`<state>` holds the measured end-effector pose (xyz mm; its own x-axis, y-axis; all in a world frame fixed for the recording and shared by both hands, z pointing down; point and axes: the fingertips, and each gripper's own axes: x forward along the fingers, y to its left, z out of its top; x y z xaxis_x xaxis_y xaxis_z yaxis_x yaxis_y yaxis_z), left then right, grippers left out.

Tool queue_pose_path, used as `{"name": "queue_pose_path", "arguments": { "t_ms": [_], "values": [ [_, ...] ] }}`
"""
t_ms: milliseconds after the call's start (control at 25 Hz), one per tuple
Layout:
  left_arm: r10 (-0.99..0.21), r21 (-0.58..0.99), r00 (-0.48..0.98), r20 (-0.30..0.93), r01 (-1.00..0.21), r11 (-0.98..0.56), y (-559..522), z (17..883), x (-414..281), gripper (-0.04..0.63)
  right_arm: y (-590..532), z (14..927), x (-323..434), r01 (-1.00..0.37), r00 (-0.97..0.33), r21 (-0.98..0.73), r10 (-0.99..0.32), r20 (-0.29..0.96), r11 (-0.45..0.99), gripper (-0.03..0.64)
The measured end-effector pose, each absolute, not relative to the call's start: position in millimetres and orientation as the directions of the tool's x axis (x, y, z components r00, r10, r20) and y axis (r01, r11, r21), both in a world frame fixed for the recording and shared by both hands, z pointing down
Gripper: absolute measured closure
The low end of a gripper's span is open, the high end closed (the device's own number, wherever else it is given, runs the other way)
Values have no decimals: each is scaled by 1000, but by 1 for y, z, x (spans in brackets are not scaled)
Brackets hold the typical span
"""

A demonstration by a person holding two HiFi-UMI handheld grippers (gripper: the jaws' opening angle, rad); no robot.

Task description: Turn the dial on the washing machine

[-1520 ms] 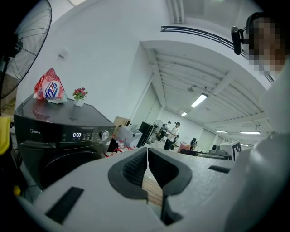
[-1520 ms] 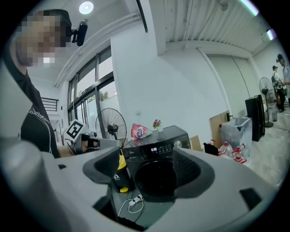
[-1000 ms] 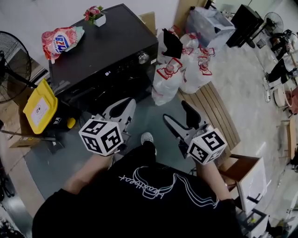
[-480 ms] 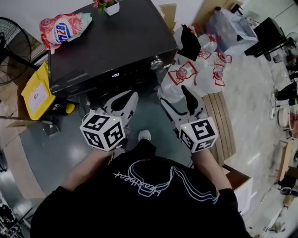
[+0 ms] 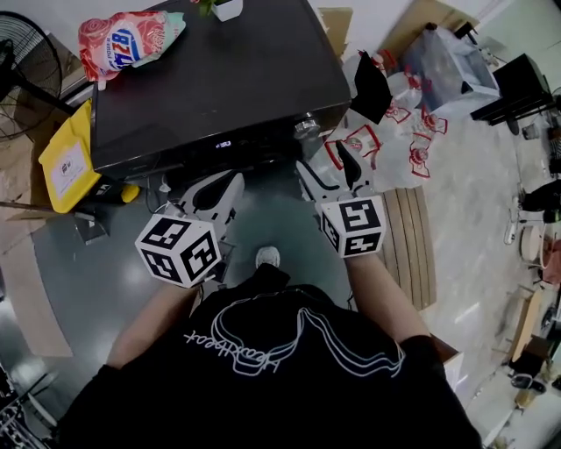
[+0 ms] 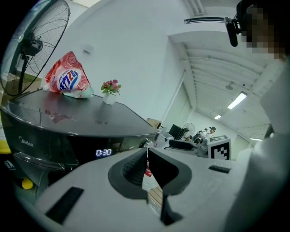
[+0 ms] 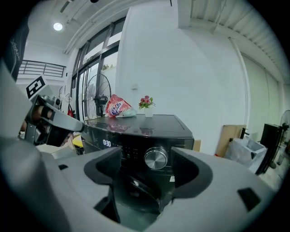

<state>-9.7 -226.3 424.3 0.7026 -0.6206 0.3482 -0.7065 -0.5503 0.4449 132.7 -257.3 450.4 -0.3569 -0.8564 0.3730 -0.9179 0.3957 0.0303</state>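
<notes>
**Right gripper view: dial location and claw states**

Right gripper view shows one washing machine with one dial. The dial is a round knob with a brushed-metal face, set in the glossy black front panel.

- The right claw is spread wide and holds nothing. The dial sits straight ahead of it, framed in the gap and clear of both jaws.
- One lit display sits on the same panel, to the left of this claw.
- The left claw has its jaws closed together at the tips, with nothing between them. Its inner pads are dark and ribbed.

Items on the flat machine top, beyond both claws:

- One soft printed detergent bag.
- One small white pot of flowers.

View differences:

- Left gripper view alone gives a legible display reading, 0:30.
- Head view alone shows both claws together, with the right claw tips just short of the dial and the left claw further back.
- Head view alone shows one yellow container to the left of the left claw.
- Head view alone shows white plastic bags to the right of the right claw. Their number is unclear.
- One wire-caged fan stands to the far left.
</notes>
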Motion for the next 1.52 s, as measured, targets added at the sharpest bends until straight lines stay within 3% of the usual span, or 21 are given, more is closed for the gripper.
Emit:
{"name": "queue_pose_path", "arguments": {
  "t_ms": [640, 1040, 1520],
  "values": [
    [-686, 418, 614, 390, -782, -463, -234, 434, -61, 584, -319, 508, 132, -925, -299, 90, -852, 429, 370, 293],
    [-709, 427, 596, 376, -791, -439, -238, 416, -58, 584, -324, 517, 129, -911, -288, 152, -855, 431, 383, 348],
    [-710, 392, 581, 398, -808, -440, -246, 413, -64, 584, -329, 520, 133, -932, -290, 79, -859, 422, 353, 336]
  ]
}}
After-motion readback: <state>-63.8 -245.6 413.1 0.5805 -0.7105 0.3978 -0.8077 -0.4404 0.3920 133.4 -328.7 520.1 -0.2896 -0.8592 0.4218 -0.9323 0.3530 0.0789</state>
